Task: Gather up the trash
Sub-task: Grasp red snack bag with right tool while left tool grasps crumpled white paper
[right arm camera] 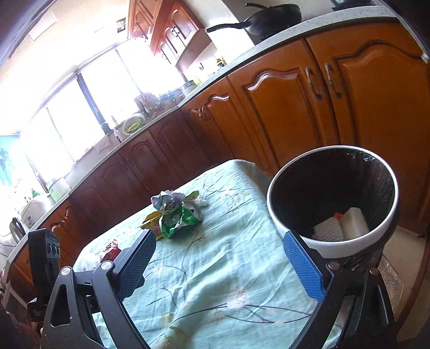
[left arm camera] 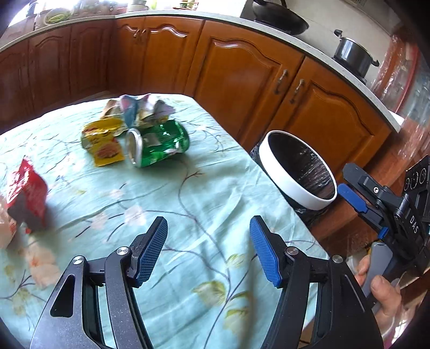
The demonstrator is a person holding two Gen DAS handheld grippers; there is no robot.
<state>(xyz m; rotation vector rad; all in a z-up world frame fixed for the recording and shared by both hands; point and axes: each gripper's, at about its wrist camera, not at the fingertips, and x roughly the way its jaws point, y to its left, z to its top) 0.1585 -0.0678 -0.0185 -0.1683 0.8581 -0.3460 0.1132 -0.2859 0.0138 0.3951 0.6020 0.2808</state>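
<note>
Trash lies on a table under a mint floral cloth [left arm camera: 172, 204]: a crushed green can [left arm camera: 158, 143], a yellow packet [left arm camera: 103, 142], crumpled wrappers [left arm camera: 145, 110] behind them, and a red wrapper [left arm camera: 25, 193] at the left edge. My left gripper [left arm camera: 208, 252] hovers over the cloth short of the can, open and empty. A white-rimmed bin [right arm camera: 336, 245] with a black liner stands off the table's right side and holds white trash [right arm camera: 341, 225]. My right gripper [right arm camera: 220, 265] is open and empty beside the bin, facing the can [right arm camera: 180, 221]. In the left wrist view the right gripper [left arm camera: 349, 185] shows at the right.
Wooden cabinets [left arm camera: 242, 69] wrap around behind the table, with a wok [left arm camera: 279, 16] and a pot [left arm camera: 352, 53] on the counter. A person's hand [left arm camera: 381, 292] holds the right gripper's handle. The left gripper's body [right arm camera: 44, 265] shows at the far left in the right wrist view.
</note>
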